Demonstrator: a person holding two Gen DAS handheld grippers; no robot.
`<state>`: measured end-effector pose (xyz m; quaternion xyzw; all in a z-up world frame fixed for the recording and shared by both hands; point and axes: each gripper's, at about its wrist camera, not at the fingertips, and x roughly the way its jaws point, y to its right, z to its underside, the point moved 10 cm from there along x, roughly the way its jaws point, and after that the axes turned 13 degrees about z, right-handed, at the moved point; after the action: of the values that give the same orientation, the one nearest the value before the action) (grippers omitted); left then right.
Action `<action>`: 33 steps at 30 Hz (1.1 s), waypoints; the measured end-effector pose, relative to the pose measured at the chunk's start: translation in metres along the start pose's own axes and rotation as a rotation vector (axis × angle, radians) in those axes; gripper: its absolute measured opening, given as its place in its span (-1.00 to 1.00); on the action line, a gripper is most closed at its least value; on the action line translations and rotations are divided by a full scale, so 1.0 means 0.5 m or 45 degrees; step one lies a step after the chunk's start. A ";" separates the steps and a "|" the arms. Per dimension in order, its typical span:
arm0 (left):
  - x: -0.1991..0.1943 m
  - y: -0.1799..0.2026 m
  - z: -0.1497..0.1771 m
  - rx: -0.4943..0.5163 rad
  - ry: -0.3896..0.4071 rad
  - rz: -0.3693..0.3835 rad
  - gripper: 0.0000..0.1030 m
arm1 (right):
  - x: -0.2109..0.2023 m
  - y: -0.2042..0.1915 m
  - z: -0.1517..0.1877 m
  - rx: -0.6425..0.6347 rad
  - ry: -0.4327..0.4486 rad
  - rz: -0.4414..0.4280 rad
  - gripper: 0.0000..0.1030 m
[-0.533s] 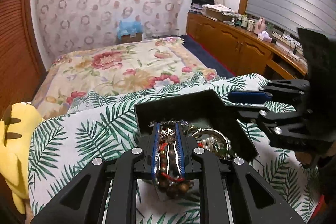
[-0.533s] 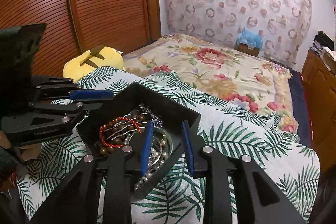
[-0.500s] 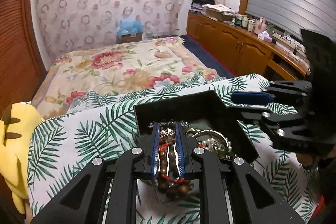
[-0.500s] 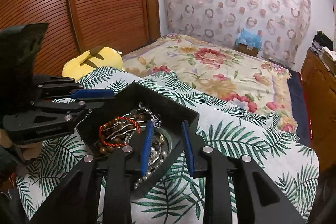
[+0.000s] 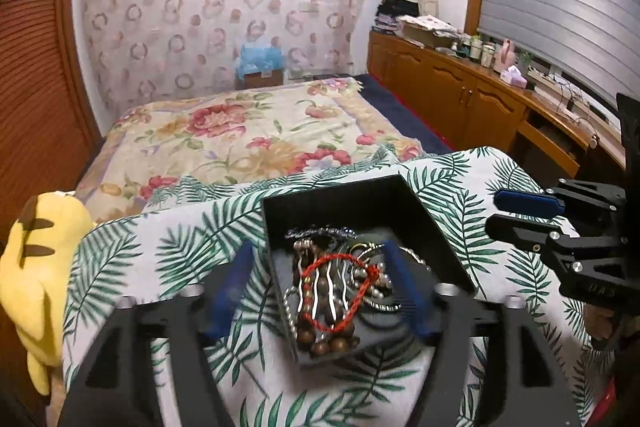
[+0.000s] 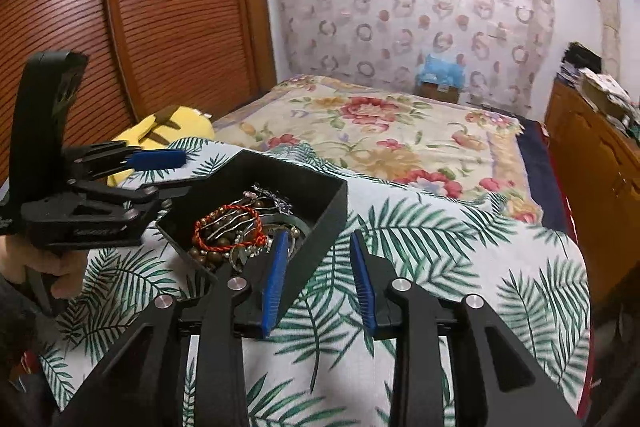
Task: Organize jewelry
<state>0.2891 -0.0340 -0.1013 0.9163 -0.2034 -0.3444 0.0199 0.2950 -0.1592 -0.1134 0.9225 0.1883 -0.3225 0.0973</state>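
Observation:
A black open box [image 5: 340, 187] sits on the leaf-print cloth [image 5: 160, 247] and holds a heap of jewelry. On top lies a brown bead bracelet with a red cord [image 5: 332, 299]. My left gripper [image 5: 318, 255] hangs over the box's near corner with its jaws opening wide; the bracelet lies loose between them, untouched. In the right wrist view the box [image 6: 320, 203] and bracelet [image 6: 228, 227] show again. My right gripper [image 6: 319, 239] straddles the box's near wall, jaws opening, pads off the wall. The left gripper [image 6: 176, 175] shows at the left, the right gripper [image 5: 494, 211] in the left view.
A yellow plush toy [image 5: 36, 267] lies at the cloth's left edge. Beyond the cloth stretches a bed with a floral cover [image 5: 248, 131]. A wooden cabinet [image 5: 460, 95] with clutter runs along the right wall; slatted wooden doors [image 6: 140, 27] stand at the left.
My left jaws have sprung wide and let go of the bead bracelet, which now lies in the box. My right jaws have spread a little around the box wall.

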 end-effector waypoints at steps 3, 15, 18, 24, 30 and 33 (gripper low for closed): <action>-0.033 0.006 0.011 -0.001 0.030 -0.030 0.69 | -0.026 0.007 0.006 0.039 0.020 0.019 -0.07; -0.138 0.026 0.052 -0.016 0.081 -0.132 0.85 | -0.109 0.012 0.015 0.135 0.093 0.122 0.63; -0.176 0.036 0.057 -0.025 0.126 -0.164 0.85 | -0.145 0.012 0.016 0.175 0.135 0.148 0.80; -0.232 0.068 0.071 -0.022 0.154 -0.197 0.85 | -0.225 0.013 0.017 0.207 0.221 0.188 0.95; -0.282 0.090 0.085 -0.024 0.194 -0.210 0.85 | -0.281 0.017 0.025 0.239 0.267 0.225 0.95; -0.299 0.096 0.089 -0.030 0.216 -0.202 0.85 | -0.298 0.020 0.031 0.258 0.280 0.237 0.95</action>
<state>0.1415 -0.0157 -0.0336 0.9550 -0.1238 -0.2686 0.0207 0.1828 -0.2153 -0.0306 0.9708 0.0780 -0.2265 0.0121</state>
